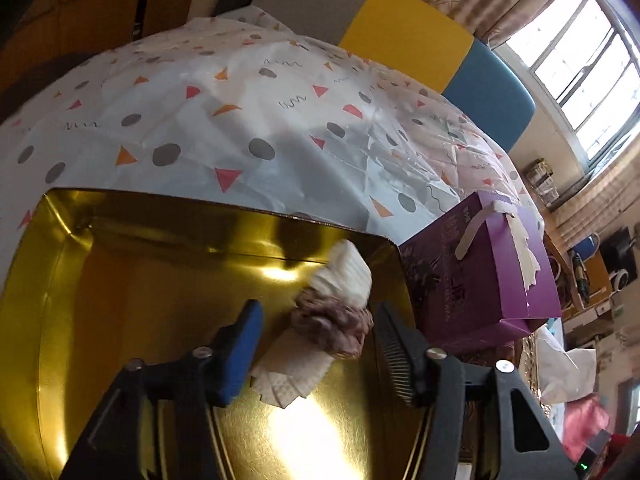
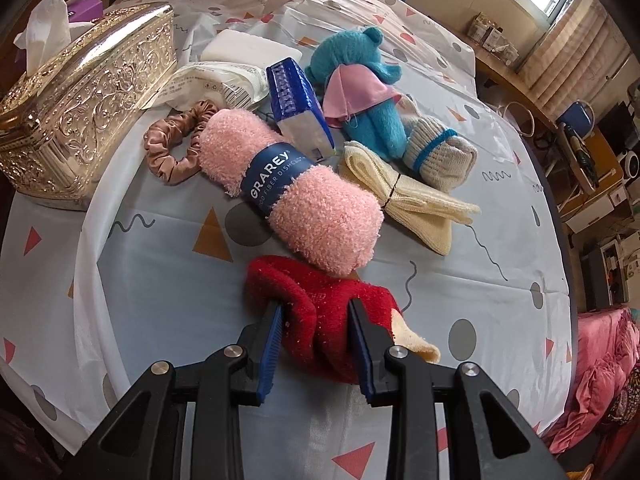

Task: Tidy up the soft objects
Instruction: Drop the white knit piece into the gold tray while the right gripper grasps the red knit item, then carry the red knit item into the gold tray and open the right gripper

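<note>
Right now the right gripper sits low in the middle of its picture, and its two blue pads are pressed in on both sides of the red cloth. The fingers are partly closed, just as wide as the soft red bundle between them, and the cloth bulges where they squeeze. The red cloth lies on the spotted table cover and runs away from the gripper toward the upper left, with a cream bit sticking out at its lower right. Its far end touches the pink fluffy towel roll, which lies slanted from upper left to lower right across the middle of the frame. Past that, higher up, are the brown scrunchie, the cream folded cloth, the grey and blue rolled sock and the blue knitted toy. The shiny patterned tissue box stands at the upper left.

The left gripper is wide open and holds nothing. It hangs over the gold tin, which fills the bottom of its picture. Between its fingers, lying in the tin, are a purple fuzzy scrunchie with a white ribbed cloth just above it and a white waffle cloth just below. A purple box stands beside the tin at the right.

I think the red cloth should go into the gold tin next, and the right hand is the one that has it, so it must lift clear of the pink roll first
</note>
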The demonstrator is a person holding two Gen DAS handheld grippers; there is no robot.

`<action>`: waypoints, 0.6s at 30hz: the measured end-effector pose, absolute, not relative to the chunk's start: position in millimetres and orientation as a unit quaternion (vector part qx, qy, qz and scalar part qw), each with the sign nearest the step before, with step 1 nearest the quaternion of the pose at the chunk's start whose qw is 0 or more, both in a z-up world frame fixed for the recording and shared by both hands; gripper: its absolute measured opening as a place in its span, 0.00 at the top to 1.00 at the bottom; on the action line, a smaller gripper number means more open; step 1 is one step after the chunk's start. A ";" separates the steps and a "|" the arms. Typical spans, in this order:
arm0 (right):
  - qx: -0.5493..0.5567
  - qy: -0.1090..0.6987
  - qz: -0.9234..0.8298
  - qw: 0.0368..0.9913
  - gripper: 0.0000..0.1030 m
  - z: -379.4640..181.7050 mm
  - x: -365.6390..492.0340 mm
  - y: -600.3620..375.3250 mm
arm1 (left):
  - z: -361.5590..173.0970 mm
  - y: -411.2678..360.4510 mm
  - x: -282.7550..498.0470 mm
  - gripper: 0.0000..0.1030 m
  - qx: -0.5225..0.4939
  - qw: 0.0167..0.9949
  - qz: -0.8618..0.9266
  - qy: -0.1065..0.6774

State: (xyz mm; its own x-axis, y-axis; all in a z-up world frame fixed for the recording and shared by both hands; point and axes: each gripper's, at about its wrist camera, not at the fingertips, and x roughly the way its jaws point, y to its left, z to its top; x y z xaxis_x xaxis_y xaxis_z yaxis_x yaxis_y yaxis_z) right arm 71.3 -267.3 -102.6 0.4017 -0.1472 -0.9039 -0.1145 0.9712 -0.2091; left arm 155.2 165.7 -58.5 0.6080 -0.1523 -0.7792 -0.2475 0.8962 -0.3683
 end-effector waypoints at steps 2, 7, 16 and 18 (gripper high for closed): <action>-0.123 0.545 -0.008 0.829 0.71 -102.7 70.5 -265.8 | -54.8 165.9 152.2 0.38 -0.216 0.873 0.029 0.436; -0.112 0.542 0.003 0.833 0.84 -95.0 62.9 -263.0 | -43.6 171.6 132.6 0.37 -0.174 0.887 0.054 0.424; -0.013 0.480 0.059 0.875 0.86 -22.0 52.9 -265.5 | -34.4 178.4 78.1 0.34 -0.089 0.910 0.083 0.396; 0.005 0.463 0.066 0.884 0.86 -0.7 67.2 -264.9 | -36.5 180.3 70.2 0.34 -0.092 0.909 0.085 0.398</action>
State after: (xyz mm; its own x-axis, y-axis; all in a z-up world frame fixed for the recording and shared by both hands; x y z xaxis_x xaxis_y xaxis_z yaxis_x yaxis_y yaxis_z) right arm 67.2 -264.9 -0.7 0.5619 0.1217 -0.8182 -0.1118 0.9912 0.0706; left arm 70.2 180.3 -36.5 0.6683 0.0809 -0.7394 -0.2278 0.9686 -0.0999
